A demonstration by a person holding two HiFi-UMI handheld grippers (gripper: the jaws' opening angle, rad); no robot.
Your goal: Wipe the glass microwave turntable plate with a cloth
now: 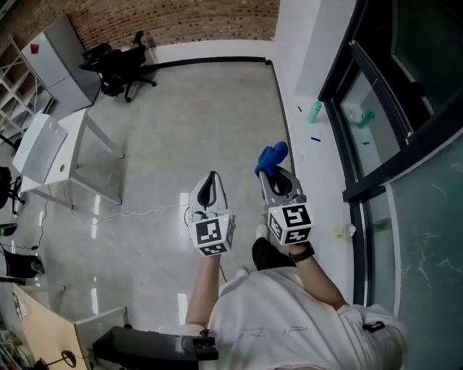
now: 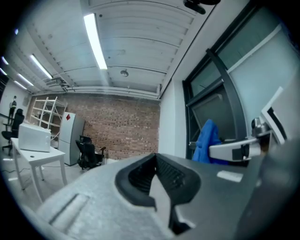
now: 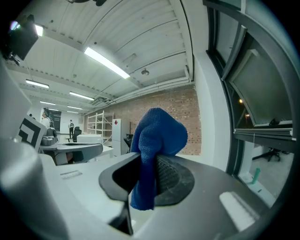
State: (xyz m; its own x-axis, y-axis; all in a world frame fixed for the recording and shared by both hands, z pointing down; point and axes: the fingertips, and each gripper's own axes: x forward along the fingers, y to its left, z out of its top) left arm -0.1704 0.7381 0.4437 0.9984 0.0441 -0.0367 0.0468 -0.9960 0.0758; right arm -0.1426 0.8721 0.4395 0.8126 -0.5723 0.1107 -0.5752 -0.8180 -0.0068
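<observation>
Grey polished floor (image 1: 181,130) fills the head view, with a brick wall (image 1: 181,18) at the far end and dark-framed windows (image 1: 383,108) along the right side. Both claws hang in mid-air over the floor, well apart from any bench.

The right claw (image 1: 278,177) is clamped on a blue cloth (image 3: 157,140), which bunches up beyond its tips. The left claw (image 1: 210,189) is closed with nothing in it.

No view shows the glass turntable plate. A white box (image 1: 40,148), perhaps the microwave, sits on a white bench (image 1: 72,162) by the room's left side.

Wiping has not begun; this looks like the carry toward the plate. A firm pinch matters, with plenty of cloth left proud of the tips so fabric, not claw, meets the glass. The empty left claw could steady the plate at its rim.
</observation>
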